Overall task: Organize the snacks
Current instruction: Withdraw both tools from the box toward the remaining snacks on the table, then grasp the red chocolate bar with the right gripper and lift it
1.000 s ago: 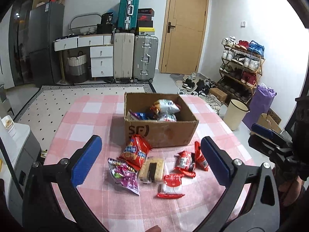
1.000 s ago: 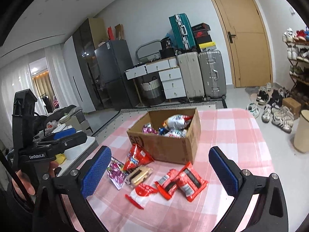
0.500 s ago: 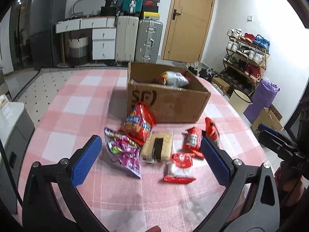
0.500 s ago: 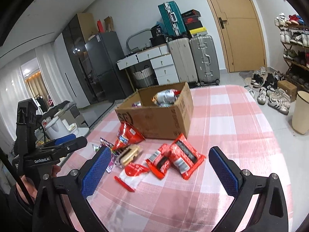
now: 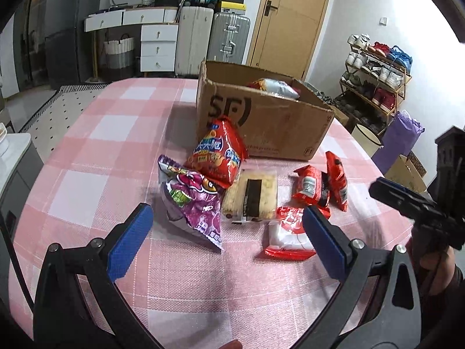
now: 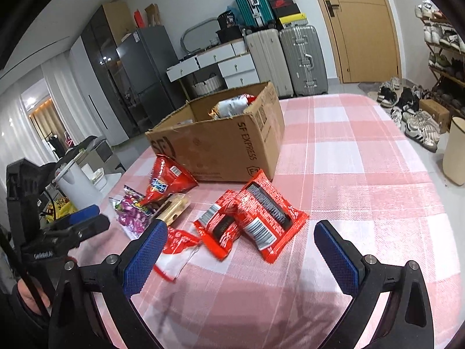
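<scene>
Meanwhile, on a table covered with a pink-and-white checked cloth [image 5: 96,157], both handheld grippers hang above a scatter of snack packets, each with its blue-padded fingers spread wide and holding nothing. Seen from the left wrist, the left gripper [image 5: 225,234] is low over the near part of the cloth, its open jaws framing a purple candy bag [image 5: 193,200] and a clear-wrapped cracker pack [image 5: 251,196] lying side by side — the purple bag partly overlapped by a red chip bag [image 5: 218,154] that leans against the front wall of a cardboard box [image 5: 270,128]. To the right of the crackers lie two red wafer packets [image 5: 312,189], touching one another, and just in front of them a red-and-white packet [image 5: 286,234] flat on the cloth. From the right wrist, the right gripper [image 6: 239,245] is held above the near edge of the table, jaws wide, facing the two red wafer packets [image 6: 261,219], with the red-and-white packet [image 6: 177,245] beside its left finger. The box [image 6: 221,142] stands open behind the loose snacks — a white-and-red bag [image 6: 232,104] shows above its rim. Suitcases [image 6: 302,58] and a wooden door [image 6: 360,23] stand against the far wall.
</scene>
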{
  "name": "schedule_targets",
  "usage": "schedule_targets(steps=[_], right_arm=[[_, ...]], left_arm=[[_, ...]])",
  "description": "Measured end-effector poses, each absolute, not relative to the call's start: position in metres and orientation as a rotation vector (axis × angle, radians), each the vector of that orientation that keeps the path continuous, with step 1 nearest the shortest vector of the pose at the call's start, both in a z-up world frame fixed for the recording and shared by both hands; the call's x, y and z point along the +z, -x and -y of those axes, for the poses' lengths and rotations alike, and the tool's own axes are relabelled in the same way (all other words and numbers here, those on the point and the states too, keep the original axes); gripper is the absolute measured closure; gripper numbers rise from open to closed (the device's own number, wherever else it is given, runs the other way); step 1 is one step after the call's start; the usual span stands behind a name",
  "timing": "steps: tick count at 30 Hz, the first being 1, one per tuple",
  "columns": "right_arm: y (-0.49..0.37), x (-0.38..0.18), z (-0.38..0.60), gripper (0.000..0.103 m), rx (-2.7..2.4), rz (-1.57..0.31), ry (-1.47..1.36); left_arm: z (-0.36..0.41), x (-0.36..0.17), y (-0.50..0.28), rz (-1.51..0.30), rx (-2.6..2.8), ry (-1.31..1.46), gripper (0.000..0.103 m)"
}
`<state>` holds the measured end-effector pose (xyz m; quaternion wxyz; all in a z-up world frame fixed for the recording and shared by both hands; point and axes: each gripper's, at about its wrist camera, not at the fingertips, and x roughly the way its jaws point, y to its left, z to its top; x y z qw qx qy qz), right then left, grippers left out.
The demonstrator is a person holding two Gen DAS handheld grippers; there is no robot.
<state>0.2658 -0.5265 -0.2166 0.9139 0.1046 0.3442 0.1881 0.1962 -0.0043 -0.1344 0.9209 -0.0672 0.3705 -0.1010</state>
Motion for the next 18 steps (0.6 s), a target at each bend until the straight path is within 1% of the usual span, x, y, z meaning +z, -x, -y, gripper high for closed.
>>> schedule_targets(steps=[5, 12, 16, 18], right_arm=[[-0.293, -0.228, 0.522, 0.000, 0.397, -0.749, -0.214], [-0.319, -0.241, 0.513, 0.001, 0.394, -0.787, -0.082], [-0.329, -0.247, 0.510, 0.002, 0.435, -0.811, -0.080], [-0.334, -0.248, 0.508, 0.006, 0.441, -0.819, -0.067]], left_arm=[[0.002, -0.142, -0.200, -0.778, -0.220, 0.147, 0.001], [0.001, -0.150, -0.208, -0.802, -0.226, 0.158, 0.001], [0.001, -0.153, -0.211, -0.809, -0.223, 0.160, 0.001], [0.001, -0.155, -0.214, -0.814, -0.223, 0.160, 0.001]])
